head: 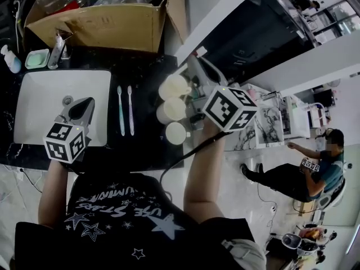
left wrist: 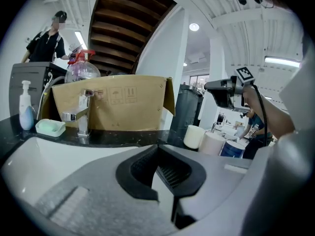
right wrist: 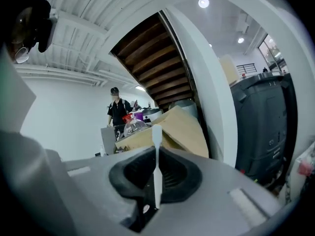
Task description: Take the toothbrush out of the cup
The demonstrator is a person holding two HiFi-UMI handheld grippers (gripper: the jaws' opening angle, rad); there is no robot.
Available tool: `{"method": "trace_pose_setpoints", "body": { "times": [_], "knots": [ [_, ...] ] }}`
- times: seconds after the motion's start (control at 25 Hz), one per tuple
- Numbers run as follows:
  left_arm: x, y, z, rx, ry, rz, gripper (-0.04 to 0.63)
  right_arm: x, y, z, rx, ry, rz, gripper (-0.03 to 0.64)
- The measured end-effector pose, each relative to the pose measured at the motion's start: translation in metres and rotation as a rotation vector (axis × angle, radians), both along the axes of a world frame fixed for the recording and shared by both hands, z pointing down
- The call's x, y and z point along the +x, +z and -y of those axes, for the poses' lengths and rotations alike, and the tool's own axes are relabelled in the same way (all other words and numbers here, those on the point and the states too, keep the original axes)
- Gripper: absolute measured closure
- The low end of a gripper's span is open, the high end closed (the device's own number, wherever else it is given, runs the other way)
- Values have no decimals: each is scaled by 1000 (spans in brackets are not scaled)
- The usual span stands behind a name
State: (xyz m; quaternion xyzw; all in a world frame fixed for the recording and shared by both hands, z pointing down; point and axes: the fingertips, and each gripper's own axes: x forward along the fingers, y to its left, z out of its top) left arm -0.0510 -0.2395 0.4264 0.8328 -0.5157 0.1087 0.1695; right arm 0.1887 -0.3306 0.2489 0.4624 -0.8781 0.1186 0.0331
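**Two hand-held claws over a washroom counter, listed near to far.** In the head view, a dark star-printed shirt is seen nearest, with both forearms extended forward. The left claw is held low over the white sink; its pads are brought together with nothing between them. The right claw is clamped on the white toothbrush, which is gripped along its thin stem and stands upright, its upper end rising above the pads. In the left gripper view, this claw is seen raised above the row of three cups, so the toothbrush is carried in the air beside them rather than resting on the counter; its lower end is hidden by the claw. Between sink and cups, a green-handled brush and a lilac-handled brush are laid side by side on the dark surface. Behind the sink, a faucet, a green soap dish and a pump bottle are ranged, backed by an open cardboard box. Farthest off, a standing person is visible in the right gripper view.
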Motion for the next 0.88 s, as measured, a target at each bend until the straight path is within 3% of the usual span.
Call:
{"method": "trace_pose_setpoints", "body": {
  "times": [0.32, 0.6, 0.88],
  "knots": [
    [-24, 4, -15, -11, 47, 8, 586, -57, 56, -39, -139, -65, -29, 597],
    [-36, 15, -27, -44, 98, -2, 586, -80, 112, -71, -312, -81, -116, 598],
    [-40, 22, -31, -60, 146, -9, 586, -84, 165, -81, -447, -17, -209, 599]
  ]
}}
